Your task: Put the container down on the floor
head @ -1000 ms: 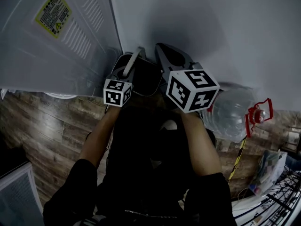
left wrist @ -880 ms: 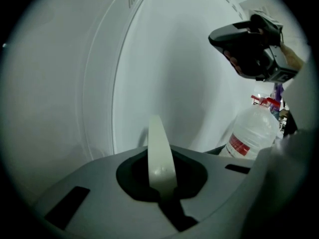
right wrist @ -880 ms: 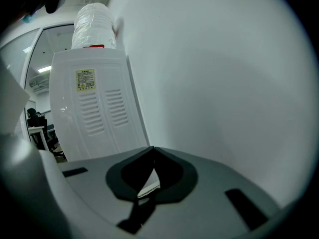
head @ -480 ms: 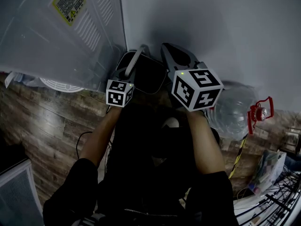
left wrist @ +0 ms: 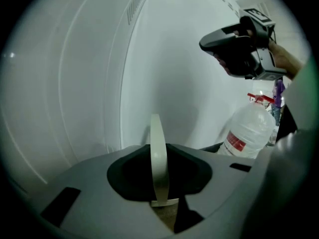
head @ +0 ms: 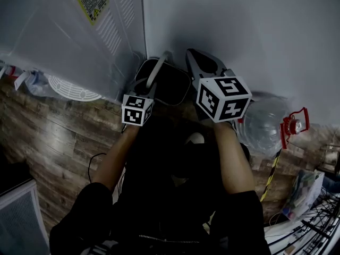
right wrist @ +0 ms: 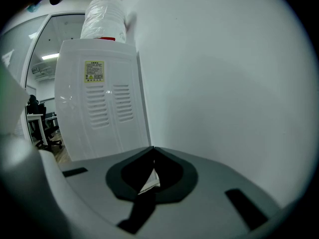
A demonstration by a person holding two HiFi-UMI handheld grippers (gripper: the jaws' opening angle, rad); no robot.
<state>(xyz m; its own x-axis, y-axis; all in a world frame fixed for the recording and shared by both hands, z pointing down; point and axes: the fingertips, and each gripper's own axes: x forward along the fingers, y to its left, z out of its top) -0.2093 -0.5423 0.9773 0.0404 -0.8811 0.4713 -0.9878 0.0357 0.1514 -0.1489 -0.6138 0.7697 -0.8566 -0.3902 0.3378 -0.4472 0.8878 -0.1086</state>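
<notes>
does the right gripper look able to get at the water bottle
Probably yes: the bottle stands on the floor just right of the right gripper, by the wall, with nothing between them. Its jaws are shut, so they would need opening first.

Head cam's looking steeply down from above. Left tool (head: pixel 155 70) cam's facing the close white wall (head: pixel 239 31), catching the right tool (left wrist: pixel 205 45) on its right; right cam's sharing that wall.

Wall (head: pixel 239 25) closes off ahead of both grippers; dispenser (head: pixel 64 41) close left of the left gripper (left wrist: pixel 159 147); water bottle (head: pixel 260 126) right of the right gripper (right wrist: pixel 152 149); floor (head: pixel 58 137) open rearward-left.
</notes>
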